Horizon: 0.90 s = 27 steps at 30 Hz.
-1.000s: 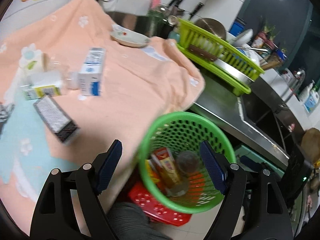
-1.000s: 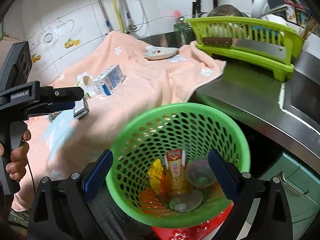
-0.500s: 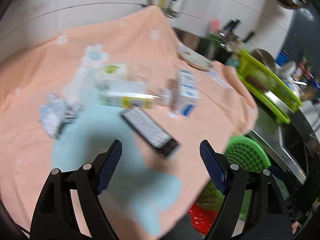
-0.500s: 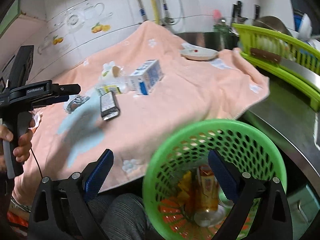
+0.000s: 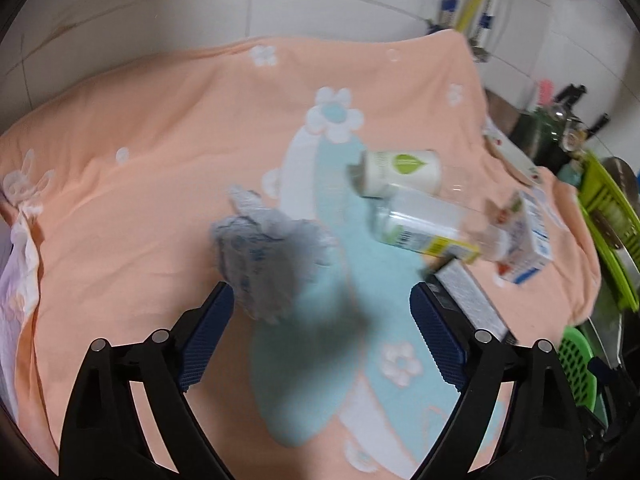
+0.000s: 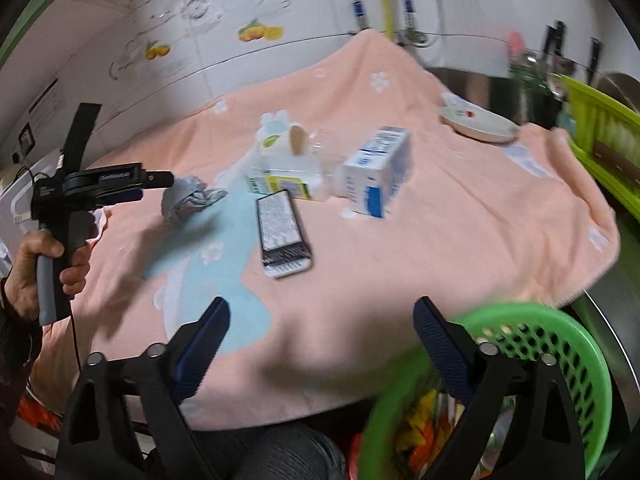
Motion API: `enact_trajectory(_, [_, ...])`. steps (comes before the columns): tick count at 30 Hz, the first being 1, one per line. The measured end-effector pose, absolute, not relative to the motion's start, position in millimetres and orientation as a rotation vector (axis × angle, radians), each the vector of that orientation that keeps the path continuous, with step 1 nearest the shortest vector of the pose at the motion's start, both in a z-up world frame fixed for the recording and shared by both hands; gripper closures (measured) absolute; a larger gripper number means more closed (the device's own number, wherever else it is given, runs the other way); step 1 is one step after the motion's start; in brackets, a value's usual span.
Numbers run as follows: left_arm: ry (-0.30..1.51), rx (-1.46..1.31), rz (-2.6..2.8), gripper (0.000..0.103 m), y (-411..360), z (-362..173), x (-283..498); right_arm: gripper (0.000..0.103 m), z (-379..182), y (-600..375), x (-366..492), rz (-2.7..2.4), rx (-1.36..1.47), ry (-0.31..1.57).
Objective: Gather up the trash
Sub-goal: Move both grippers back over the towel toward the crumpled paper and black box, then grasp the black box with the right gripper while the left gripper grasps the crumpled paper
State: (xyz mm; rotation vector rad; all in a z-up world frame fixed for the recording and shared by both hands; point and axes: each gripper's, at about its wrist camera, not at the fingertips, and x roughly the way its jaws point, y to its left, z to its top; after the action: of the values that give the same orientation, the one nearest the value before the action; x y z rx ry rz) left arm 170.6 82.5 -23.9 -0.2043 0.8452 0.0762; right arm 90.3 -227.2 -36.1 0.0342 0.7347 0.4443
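Where the peach towel [image 5: 168,184] turns to its pale blue patch, a crumpled grey wrapper [image 5: 268,256] lies in a loose, creased ball, blurred in the left wrist view and sharper, silvery and dented, in the right wrist view [image 6: 190,200]. The left gripper [image 5: 320,336] hangs just short of it with jaws spread wide and nothing between them; one blue pad sits near the wrapper's lower edge. To the wrapper's right lie a white cup with a green leaf [image 5: 400,170], a clear bottle with a yellow-green label [image 5: 424,228], a blue and white carton [image 5: 528,248] and a flat dark packet [image 5: 468,300], all close together.

Only the right wrist view shows the left tool from the side, with a hand [image 6: 44,268] gripping its handle and its nose just beside the wrapper. That view also shows a small plate [image 6: 478,122] at the towel's far end and the green basket [image 6: 560,360] below the towel's edge, holding orange and yellow packaging. The right gripper [image 6: 322,344] is likewise released, empty, over the towel's near edge.
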Motion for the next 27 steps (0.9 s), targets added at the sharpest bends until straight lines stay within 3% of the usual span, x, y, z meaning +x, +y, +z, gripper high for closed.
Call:
enact_trajectory(19, [0.929, -0.325, 0.080, 0.016, 111.4, -66.9, 212.5, 0.026, -54.8, -140.1, 178.3, 0.545, -0.074, 0.791])
enact_trajectory(27, [0.937, -0.335, 0.067, 0.038, 117.0, -73.0, 219.5, 0.033, -69.1, -121.3, 201.2, 0.544, -0.120, 0.827])
